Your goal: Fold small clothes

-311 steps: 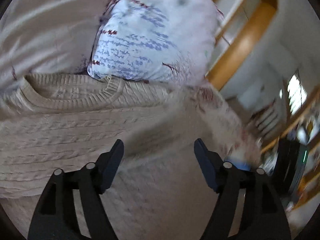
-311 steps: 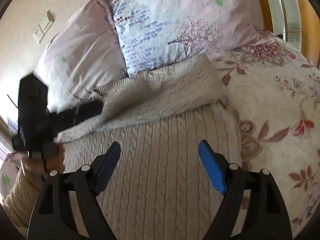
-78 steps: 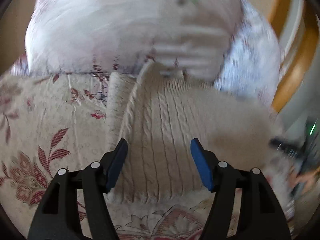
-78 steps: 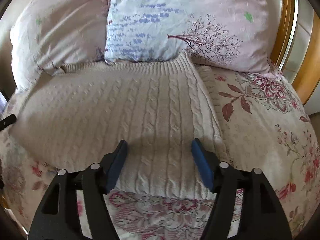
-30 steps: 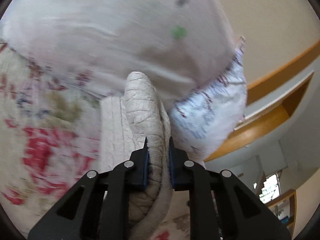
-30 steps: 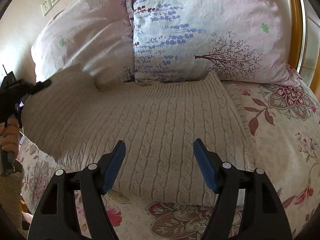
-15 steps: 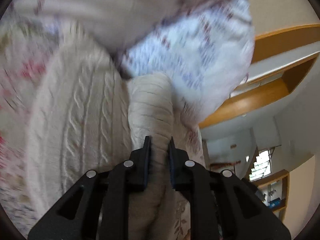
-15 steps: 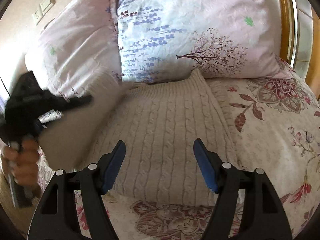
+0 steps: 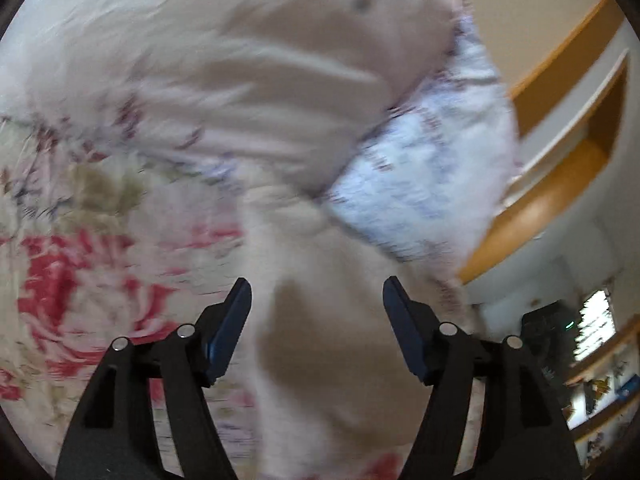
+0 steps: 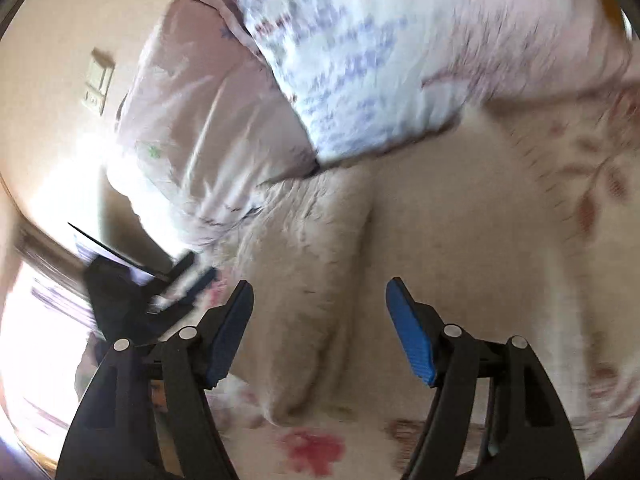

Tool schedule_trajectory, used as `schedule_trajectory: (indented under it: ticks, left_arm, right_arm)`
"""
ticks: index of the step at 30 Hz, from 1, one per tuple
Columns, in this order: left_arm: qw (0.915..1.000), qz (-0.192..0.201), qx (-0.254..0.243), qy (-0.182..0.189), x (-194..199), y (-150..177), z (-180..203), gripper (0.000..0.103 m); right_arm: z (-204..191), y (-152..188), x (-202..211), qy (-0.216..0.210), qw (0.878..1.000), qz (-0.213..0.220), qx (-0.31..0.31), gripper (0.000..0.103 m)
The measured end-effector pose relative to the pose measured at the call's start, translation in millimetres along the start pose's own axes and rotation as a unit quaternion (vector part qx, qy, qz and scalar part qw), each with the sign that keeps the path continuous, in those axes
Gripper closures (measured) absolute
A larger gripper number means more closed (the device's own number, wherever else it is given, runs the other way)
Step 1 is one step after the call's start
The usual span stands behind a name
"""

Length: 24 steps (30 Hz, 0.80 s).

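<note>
One cream cable-knit sweater (image 10: pixel 420 264) lies on the floral bedspread (image 9: pixel 80 264) just below two pillows (image 10: pixel 224 120). The left gripper (image 9: pixel 316 320) has just spread its jaws wide, sweater between but unpinched. The right gripper (image 10: pixel 320 320) gapes empty above it.

The cream cable-knit sweater (image 10: pixel 440 264) lies on the bed, folded over itself, with a thicker folded layer running ahead of the right gripper (image 10: pixel 319 320) and between its open fingers. In the blurred left view the sweater (image 9: pixel 320 320) sits between the left gripper's (image 9: pixel 316 320) parted fingers, untouched.
</note>
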<state>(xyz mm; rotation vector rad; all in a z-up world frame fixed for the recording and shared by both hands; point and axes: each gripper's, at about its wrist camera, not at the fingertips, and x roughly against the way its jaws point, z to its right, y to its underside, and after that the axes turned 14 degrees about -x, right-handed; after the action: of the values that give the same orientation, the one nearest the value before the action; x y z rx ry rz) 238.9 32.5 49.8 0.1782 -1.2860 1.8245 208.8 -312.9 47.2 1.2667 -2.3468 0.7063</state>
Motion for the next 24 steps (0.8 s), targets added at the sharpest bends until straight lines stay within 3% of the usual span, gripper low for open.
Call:
schedule_trajectory:
  ticks: [4, 7, 13, 18, 21, 24]
  left_arm:
    - [0.9987, -0.022, 0.019, 0.042, -17, 19, -21, 0.036]
    - [0.9969, -0.036, 0.025, 0.066, -27, 20, -21, 0.036]
    - [0.9958, -0.044, 0.021, 0.078, -28, 28, -24, 0.036]
    - [0.9962, -0.043, 0.009, 0.076, -32, 26, -17, 0.036]
    - [0.9960, -0.040, 0.011, 0.079, -32, 26, -18, 0.036]
    - [0.9950, -0.032, 0.019, 0.093, -29, 26, -21, 0.031]
  right_arm:
    - [4, -4, -25, 0.001, 0.999, -0.032, -0.027, 0.048]
    - [3, -2, -37, 0.006, 0.999, -0.048, -0.022, 0.049]
    - [1, -1, -51, -0.003, 0.998, -0.052, -0.024, 0.053]
    - [1, -7, -69, -0.035, 0.997, -0.059, -0.040, 0.058]
    - [8, -15, -84, -0.049, 0.995, -0.051, -0.075, 0.081]
    - [-5, -10, -82, -0.015, 0.999, -0.022, -0.034, 0.084]
